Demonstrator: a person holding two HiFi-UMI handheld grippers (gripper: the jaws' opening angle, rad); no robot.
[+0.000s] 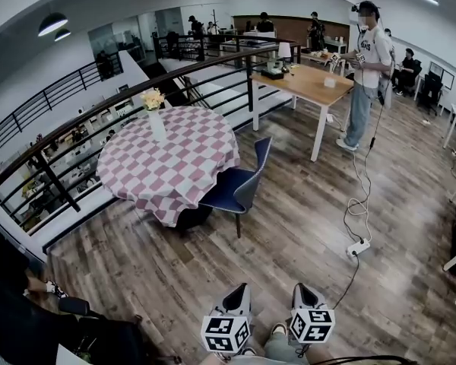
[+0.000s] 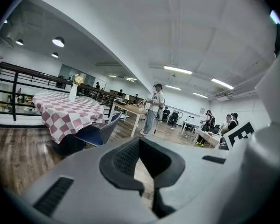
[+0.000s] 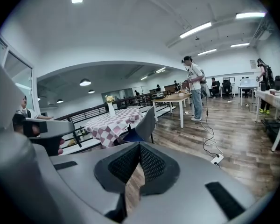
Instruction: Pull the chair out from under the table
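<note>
A blue-grey chair (image 1: 239, 185) stands with its seat tucked under the near right edge of a round table (image 1: 167, 158) draped in a pink and white checked cloth. Both grippers are far from it, low at the bottom of the head view: my left gripper (image 1: 239, 289) and my right gripper (image 1: 302, 287) are side by side, pointing toward the chair. The left gripper view shows the chair (image 2: 100, 132) and table (image 2: 65, 111) ahead on the left, its jaws (image 2: 140, 140) shut on nothing. The right gripper (image 3: 139, 144) is shut and empty too, with the chair (image 3: 144, 122) ahead.
A vase of flowers (image 1: 155, 116) stands on the round table. A black railing (image 1: 83, 139) runs behind it. A wooden table (image 1: 308, 82) and a standing person (image 1: 363, 74) are beyond. A cable with a power strip (image 1: 357, 247) lies on the wood floor, right of the chair.
</note>
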